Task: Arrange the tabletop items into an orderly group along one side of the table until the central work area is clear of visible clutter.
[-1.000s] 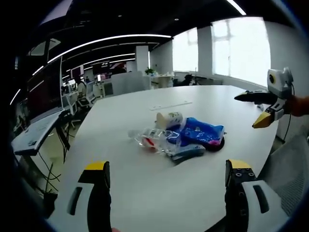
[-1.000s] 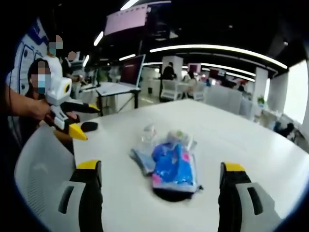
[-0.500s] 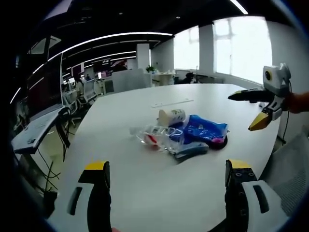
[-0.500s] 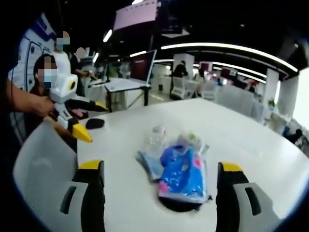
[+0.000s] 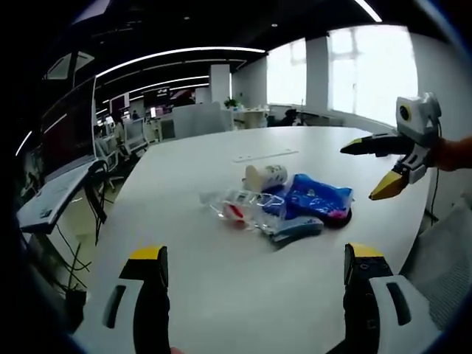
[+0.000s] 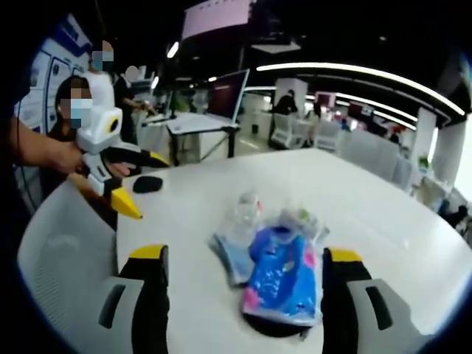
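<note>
Clutter pile [image 6: 276,254] sits mid-table [image 5: 221,295]. Right gripper [image 6: 243,258], jaws wide and holding nothing, is nearer, straight ahead; blue packet [image 6: 280,276] runs lengthwise away. Left gripper [image 5: 254,254] wide, farther.

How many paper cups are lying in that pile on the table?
1 that shows. The paper cup lies on its side at the far edge of the pile, touching the blue bag. More could be hidden under the bags.

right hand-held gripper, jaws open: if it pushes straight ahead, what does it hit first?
Most likely the blue packet, which lies between the jaws of the right hand-held gripper at the near end of the pile on the white table. Depth is unclear, so there may be a gap before contact.
</note>
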A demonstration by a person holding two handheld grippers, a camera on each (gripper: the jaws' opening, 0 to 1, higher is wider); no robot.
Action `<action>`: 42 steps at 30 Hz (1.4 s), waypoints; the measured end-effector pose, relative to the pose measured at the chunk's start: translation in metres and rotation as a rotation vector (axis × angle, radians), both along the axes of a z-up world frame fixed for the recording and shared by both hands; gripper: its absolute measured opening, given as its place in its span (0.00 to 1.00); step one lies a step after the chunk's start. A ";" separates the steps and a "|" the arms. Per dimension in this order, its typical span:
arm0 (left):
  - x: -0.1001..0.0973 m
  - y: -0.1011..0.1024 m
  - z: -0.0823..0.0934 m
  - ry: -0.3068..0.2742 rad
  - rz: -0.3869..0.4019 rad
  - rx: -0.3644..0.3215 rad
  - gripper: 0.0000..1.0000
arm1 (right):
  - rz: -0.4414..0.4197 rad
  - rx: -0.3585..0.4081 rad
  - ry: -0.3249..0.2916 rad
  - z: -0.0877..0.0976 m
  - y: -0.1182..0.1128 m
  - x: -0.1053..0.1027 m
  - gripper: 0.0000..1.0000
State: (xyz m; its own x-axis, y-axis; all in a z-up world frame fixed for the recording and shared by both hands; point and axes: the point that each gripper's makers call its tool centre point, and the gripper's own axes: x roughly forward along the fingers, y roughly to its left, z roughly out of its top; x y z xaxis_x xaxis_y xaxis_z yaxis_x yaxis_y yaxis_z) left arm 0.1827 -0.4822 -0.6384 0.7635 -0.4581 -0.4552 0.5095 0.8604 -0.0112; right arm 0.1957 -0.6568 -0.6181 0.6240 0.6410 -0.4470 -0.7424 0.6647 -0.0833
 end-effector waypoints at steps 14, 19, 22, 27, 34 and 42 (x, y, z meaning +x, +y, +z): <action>0.007 0.002 -0.003 0.008 0.013 -0.006 0.99 | 0.040 -0.012 0.022 -0.006 0.018 0.020 0.76; 0.007 0.002 -0.004 0.012 0.016 -0.009 0.99 | 0.051 -0.016 0.032 -0.008 0.026 0.027 0.75; 0.007 0.002 -0.005 0.016 0.014 -0.004 0.99 | 0.057 -0.017 0.036 -0.009 0.030 0.031 0.73; 0.007 0.002 -0.007 0.020 0.017 -0.007 0.99 | 0.068 -0.020 0.043 -0.010 0.038 0.038 0.71; 0.008 0.001 -0.009 0.023 0.016 -0.009 0.99 | 0.085 -0.029 0.055 -0.014 0.049 0.046 0.70; 0.009 0.002 -0.013 0.035 0.022 -0.015 0.99 | 0.088 -0.035 0.078 -0.019 0.059 0.057 0.68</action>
State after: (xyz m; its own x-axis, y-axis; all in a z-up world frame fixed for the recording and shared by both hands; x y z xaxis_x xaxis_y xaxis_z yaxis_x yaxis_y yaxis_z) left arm 0.1918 -0.4799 -0.6514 0.7573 -0.4482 -0.4749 0.4895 0.8710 -0.0414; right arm 0.2523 -0.5979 -0.6375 0.5284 0.6748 -0.5152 -0.8029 0.5944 -0.0450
